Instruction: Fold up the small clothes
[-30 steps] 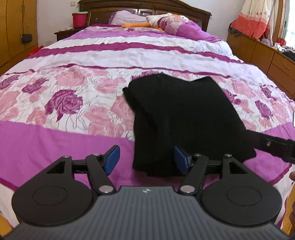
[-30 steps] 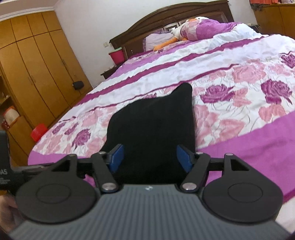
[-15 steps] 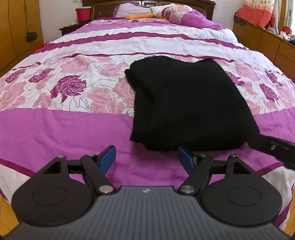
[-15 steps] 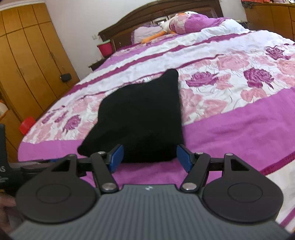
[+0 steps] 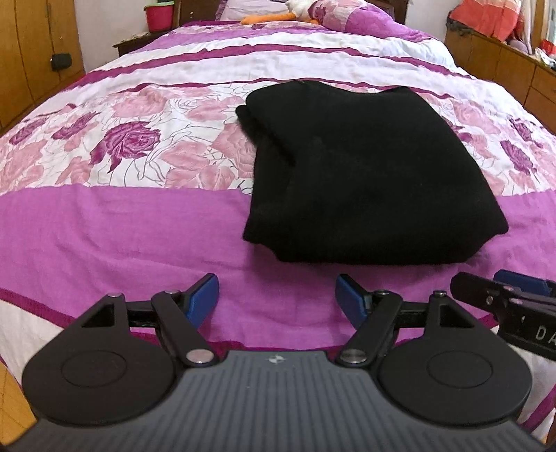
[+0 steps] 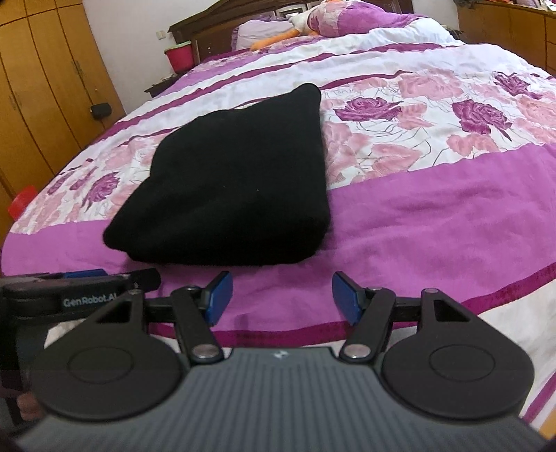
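Note:
A black garment (image 5: 358, 174) lies folded into a thick rectangle on the bed's purple and floral quilt (image 5: 121, 222); it also shows in the right wrist view (image 6: 236, 187). My left gripper (image 5: 277, 299) is open and empty, hovering near the bed's foot, short of the garment's near edge. My right gripper (image 6: 280, 295) is open and empty, also just short of the near edge. Each gripper appears at the edge of the other's view: the right one (image 5: 514, 299) and the left one (image 6: 80, 292).
Pillows and a stuffed toy (image 5: 312, 14) lie at the headboard. A nightstand with a red bucket (image 5: 159, 17) stands far left. Wooden wardrobes (image 6: 41, 90) line the left side, a low wooden cabinet (image 5: 504, 66) the right. The bed's foot edge is just below the grippers.
Both grippers have drawn back toward the foot of the bed, away from the folded garment, which they had straddled. They stay open. The garment has not moved.

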`<state>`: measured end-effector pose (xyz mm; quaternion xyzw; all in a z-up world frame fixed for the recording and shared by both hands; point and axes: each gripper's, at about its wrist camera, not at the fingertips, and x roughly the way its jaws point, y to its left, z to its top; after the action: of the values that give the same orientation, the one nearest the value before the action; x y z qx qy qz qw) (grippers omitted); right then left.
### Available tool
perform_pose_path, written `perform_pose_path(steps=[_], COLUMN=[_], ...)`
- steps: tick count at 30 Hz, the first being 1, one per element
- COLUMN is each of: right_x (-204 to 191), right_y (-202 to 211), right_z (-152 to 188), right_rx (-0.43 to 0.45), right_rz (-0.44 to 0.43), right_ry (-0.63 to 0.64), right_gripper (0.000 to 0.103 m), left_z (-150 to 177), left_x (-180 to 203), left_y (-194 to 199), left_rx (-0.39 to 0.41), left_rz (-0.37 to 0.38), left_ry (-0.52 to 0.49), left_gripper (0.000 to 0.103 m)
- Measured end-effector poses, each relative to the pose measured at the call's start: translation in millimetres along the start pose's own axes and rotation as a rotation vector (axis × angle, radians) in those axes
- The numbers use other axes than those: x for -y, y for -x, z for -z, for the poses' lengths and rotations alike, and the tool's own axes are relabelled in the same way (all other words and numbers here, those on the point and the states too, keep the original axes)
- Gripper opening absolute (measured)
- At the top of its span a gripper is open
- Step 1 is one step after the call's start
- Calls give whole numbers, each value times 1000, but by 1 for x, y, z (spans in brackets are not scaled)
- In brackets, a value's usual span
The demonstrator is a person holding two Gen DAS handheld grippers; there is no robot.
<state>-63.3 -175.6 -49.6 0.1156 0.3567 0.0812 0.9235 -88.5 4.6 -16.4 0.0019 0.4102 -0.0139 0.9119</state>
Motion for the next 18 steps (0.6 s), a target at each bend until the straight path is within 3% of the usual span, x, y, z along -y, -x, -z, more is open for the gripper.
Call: perform_pose_path(steps=[18], right_x=[0], right_y=[0], right_z=[1], right_rx=[3], right_rz=[7], right_ry=[-33], right_gripper=[66], left_z=[2], left_x=[0], left_y=[-3], left_rx=[-8], left_rz=[3], left_ry=[-10], left_gripper=[78])
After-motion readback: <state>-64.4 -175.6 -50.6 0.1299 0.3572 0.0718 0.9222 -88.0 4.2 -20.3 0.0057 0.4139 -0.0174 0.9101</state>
